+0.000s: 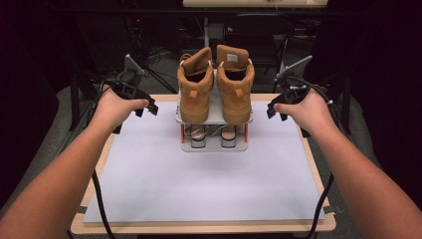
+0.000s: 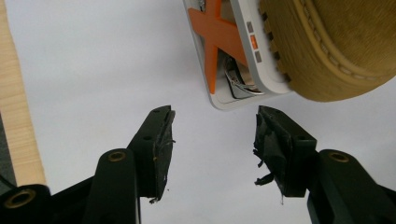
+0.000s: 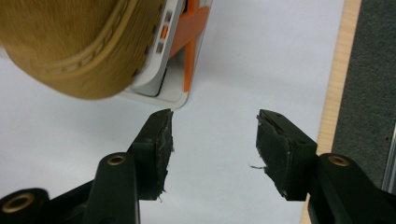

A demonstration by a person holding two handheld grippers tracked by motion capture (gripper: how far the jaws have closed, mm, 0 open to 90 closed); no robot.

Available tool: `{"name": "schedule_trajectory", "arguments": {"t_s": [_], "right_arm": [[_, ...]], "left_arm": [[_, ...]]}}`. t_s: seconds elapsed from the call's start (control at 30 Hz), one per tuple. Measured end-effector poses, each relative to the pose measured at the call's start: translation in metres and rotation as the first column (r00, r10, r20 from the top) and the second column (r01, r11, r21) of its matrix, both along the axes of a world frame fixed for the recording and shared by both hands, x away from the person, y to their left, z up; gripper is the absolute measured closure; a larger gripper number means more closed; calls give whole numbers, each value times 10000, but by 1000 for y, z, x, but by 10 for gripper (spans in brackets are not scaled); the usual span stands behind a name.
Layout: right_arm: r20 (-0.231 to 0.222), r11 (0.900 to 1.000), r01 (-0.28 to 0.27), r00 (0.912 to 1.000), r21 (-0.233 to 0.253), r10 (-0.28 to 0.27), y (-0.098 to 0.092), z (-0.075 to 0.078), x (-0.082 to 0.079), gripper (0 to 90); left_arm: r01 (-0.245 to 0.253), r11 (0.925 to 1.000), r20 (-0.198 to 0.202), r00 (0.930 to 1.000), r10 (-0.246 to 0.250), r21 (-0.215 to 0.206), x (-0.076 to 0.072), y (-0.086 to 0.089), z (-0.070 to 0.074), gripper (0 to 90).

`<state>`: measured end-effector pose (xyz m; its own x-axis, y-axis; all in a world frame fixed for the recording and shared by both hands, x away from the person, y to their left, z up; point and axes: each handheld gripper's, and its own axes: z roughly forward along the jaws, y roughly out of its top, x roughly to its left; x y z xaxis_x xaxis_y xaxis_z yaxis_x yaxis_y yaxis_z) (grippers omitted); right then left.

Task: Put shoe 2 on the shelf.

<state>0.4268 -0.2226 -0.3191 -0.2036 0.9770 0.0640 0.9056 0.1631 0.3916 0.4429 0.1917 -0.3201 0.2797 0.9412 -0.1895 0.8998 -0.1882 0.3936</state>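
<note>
Shoe rack (image 1: 214, 145) on white-covered table (image 1: 199, 189)

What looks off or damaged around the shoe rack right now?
The black pads on both tools are frayed: shreds hang from the left tool and right tool. The two tan boots sit squarely on the rack, toes overhanging the front edge; nothing is spilled.

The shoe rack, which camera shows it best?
The high view: the whole shoe rack shows, both boots on top, sandals below. The left gripper view shows one corner with an orange brace; the right gripper view likewise.
</note>
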Motion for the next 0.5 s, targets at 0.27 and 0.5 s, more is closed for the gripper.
{"name": "schedule_trajectory", "arguments": {"t_s": [0.27, 0.5], "right_arm": [[-312, 9999, -88, 9995, -124, 84, -1, -28, -4, 461], [-266, 9982, -459, 9986, -388, 449, 3, -56, -13, 458]], "left_arm": [[32, 10000, -95, 9999, -32, 43, -9, 10, -32, 462], [9, 9999, -271, 9996, -12, -113, -15, 14, -55, 458]]}}
